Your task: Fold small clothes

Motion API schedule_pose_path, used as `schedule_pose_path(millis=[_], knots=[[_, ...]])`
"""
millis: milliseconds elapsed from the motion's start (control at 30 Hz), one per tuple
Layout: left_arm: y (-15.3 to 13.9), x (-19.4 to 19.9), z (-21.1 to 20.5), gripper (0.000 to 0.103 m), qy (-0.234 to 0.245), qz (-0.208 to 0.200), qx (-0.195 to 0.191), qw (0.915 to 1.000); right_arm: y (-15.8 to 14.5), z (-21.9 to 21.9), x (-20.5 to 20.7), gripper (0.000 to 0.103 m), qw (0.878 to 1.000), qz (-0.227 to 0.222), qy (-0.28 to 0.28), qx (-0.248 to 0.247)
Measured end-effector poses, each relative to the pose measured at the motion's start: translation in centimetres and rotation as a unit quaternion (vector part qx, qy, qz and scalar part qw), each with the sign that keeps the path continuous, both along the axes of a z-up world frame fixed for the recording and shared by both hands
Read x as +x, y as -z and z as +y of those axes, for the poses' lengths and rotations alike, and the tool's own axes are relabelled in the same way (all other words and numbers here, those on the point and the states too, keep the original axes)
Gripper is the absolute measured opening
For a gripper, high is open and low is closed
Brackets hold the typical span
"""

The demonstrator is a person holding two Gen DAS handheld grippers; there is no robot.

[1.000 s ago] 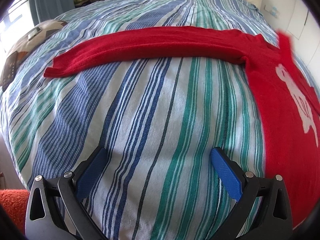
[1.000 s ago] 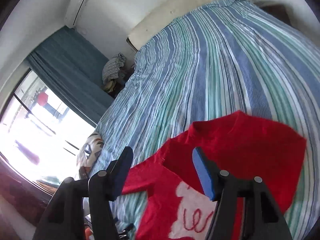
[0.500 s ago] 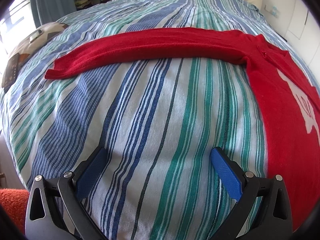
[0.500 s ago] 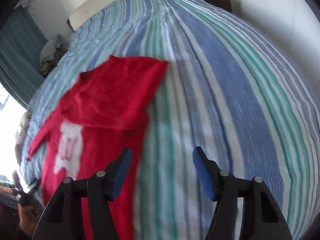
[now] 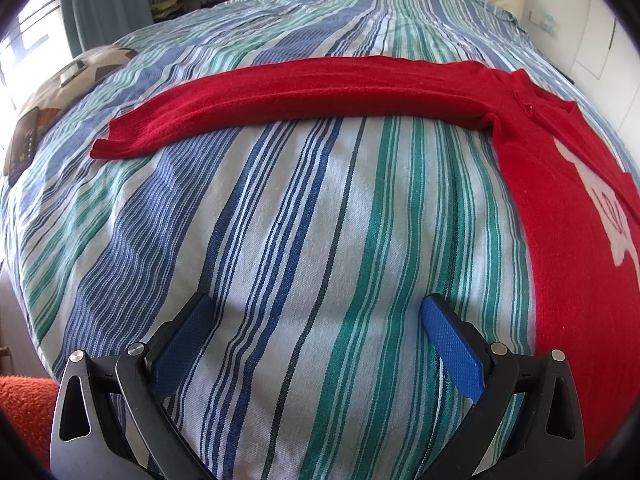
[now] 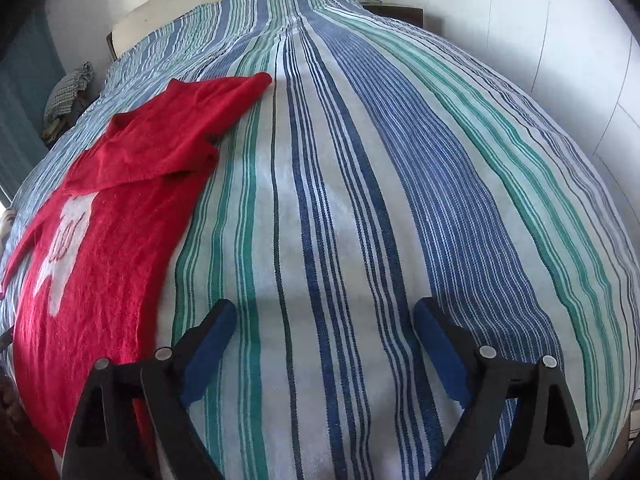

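The blue, green and white striped bedspread (image 5: 304,216) fills both views and carries everything else. On it lies the red knitted sweater with a white figure on its chest (image 5: 568,216), flat and face up. In the left wrist view its body sits at 3 o'clock, and 1 long red sleeve (image 5: 304,96) stretches straight out across the bed from 2 o'clock toward 10 o'clock. In the right wrist view the body lies at 9 o'clock, and the other sleeve (image 6: 188,128) looks already turned in over the shoulder, at about 11 o'clock.

The left gripper (image 5: 316,320) hovers above bare bedspread with its 2 blue pads spread wide, nothing between them. The right gripper (image 6: 324,320) is likewise wide apart and empty, just beside the sweater's edge.

By my reading, 1 sleeve fold is done and the outstretched sleeve is next. That calls for the left gripper to travel toward 10 o'clock, pinch the cuff (image 5: 116,144), and carry it back across the chest without dragging the body askew.
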State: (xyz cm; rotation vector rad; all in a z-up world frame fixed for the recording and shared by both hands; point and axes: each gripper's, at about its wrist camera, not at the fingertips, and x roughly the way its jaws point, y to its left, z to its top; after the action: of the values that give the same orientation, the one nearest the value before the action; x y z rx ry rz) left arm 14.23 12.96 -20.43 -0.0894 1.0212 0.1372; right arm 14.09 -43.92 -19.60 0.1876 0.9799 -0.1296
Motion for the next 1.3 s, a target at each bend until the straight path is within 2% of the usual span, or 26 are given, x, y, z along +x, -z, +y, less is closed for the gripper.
schedule_pose_path(millis=[167, 267, 333, 367, 433, 567, 667, 700, 733, 767, 800, 833, 867, 900, 967, 1067, 1133, 1200, 1300], knots=[[-0.4, 0.2, 0.3, 0.103, 0.001, 0.013, -0.017, 0.9998, 0.5, 0.1, 0.1, 0.093, 1.000, -0.001, -0.002, 0.000], [-2.0, 0.4, 2.3, 0.102, -0.012, 0.007, -0.076, 0.9970, 0.6, 0.5, 0.2, 0.097, 1.000, 0.000, -0.007, -0.008], [-3.7, 0.5, 5.2, 0.102, -0.044, -0.027, -0.125, 0.9908, 0.8, 0.9, 0.3, 0.098, 1.000, 0.000, -0.010, -0.016], [-4.3, 0.6, 6.6, 0.102, -0.065, -0.041, -0.138, 0.9875, 0.8, 0.9, 0.2, 0.099, 1.000, -0.001, -0.011, -0.018], [-5.1, 1.4, 10.6, 0.102, -0.120, -0.061, -0.164, 0.9773, 0.9, 0.9, 0.3, 0.100, 1.000, -0.002, -0.012, -0.017], [-3.1, 3.9, 18.2, 0.101, -0.230, -0.026, -0.216, 0.9487, 1.0, 1.0, 0.3, 0.101, 1.000, -0.004, -0.013, -0.018], [-0.6, 5.1, 20.8, 0.101, -0.271, -0.003, -0.256, 0.9278, 1.0, 1.0, 0.3, 0.101, 1.000, -0.004, -0.012, -0.018], [-0.5, 5.3, 21.0, 0.100, -0.278, -0.007, -0.257, 0.9256, 1.0, 1.1, 0.3, 0.101, 1.000, -0.004, -0.012, -0.018], [-0.6, 5.7, 21.1, 0.099, -0.286, -0.017, -0.249, 0.9252, 1.0, 1.1, 0.3, 0.101, 1.000, -0.004, -0.012, -0.018], [-1.0, 6.0, 21.1, 0.092, -0.290, -0.025, -0.239, 0.9263, 1.0, 1.0, 0.3, 0.101, 1.000, -0.005, -0.012, -0.018], [-1.3, 6.3, 21.0, 0.067, -0.292, -0.033, -0.226, 0.9288, 1.0, 1.0, 0.3, 0.101, 1.000, -0.005, -0.012, -0.018], [-1.4, 6.7, 21.0, 0.048, -0.288, -0.037, -0.218, 0.9317, 1.0, 1.1, 0.3, 0.101, 1.000, -0.005, -0.012, -0.018], [-1.3, 7.0, 21.2, 0.011, -0.284, -0.035, -0.216, 0.9336, 1.0, 1.1, 0.4, 0.101, 1.000, -0.004, -0.012, -0.018], [-1.2, 7.4, 21.4, 0.004, -0.280, -0.028, -0.218, 0.9345, 1.0, 1.0, 0.4, 0.101, 1.000, -0.004, -0.012, -0.017], [-2.5, 7.3, 21.1, 0.003, -0.284, -0.036, -0.190, 0.9391, 1.0, 1.0, 0.4, 0.101, 1.000, -0.005, -0.012, -0.015], [-6.8, 7.7, 18.7, 0.003, -0.247, -0.066, -0.114, 0.9601, 0.9, 1.0, 0.4, 0.101, 1.000, -0.005, -0.010, -0.012], [-10.8, 8.9, 15.4, 0.003, -0.195, -0.094, -0.067, 0.9739, 0.9, 1.1, 0.4, 0.102, 1.000, -0.005, -0.011, -0.012], [-14.9, 10.2, 11.2, 0.003, -0.137, -0.126, -0.047, 0.9813, 0.9, 1.1, 0.5, 0.103, 1.000, -0.004, -0.011, -0.011], [-20.8, 12.9, 2.7, 0.003, -0.029, -0.178, -0.046, 0.9825, 0.9, 1.1, 0.6, 0.103, 1.000, -0.003, -0.012, -0.011]])
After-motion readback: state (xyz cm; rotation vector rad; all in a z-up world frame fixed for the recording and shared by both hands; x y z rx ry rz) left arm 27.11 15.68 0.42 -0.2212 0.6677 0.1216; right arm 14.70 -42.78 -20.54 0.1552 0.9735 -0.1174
